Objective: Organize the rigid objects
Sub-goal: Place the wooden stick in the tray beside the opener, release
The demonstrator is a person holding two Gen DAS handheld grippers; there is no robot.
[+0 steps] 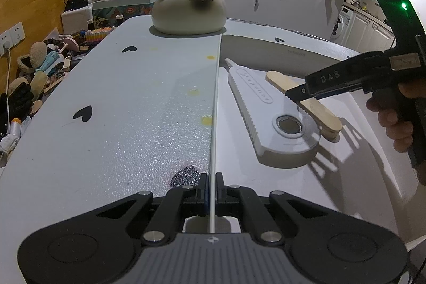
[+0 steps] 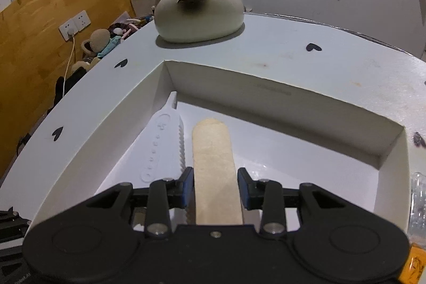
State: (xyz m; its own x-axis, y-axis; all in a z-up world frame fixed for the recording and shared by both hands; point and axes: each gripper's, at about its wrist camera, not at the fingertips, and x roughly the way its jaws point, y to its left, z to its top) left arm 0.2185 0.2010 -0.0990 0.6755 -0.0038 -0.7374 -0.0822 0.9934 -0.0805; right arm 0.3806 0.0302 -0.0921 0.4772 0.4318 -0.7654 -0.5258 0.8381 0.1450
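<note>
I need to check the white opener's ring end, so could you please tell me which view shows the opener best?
The left wrist view: the white opener lies in the box seen whole, ring end included, with the wooden stick crossing beside it. The right wrist view shows only its toothed, lettered half; the right tool hides the ring.

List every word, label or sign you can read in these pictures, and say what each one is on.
"DAS": on the right gripper, along one finger.
Raised script on the white tool in the box: too stylised to read.
Faint print on the box's far wall: too small to read.
Tag on the right gripper's body: blurred.
Orange label at the right wrist view's lower right corner: unreadable.
Black hearts on the table: decoration, no text.
</note>
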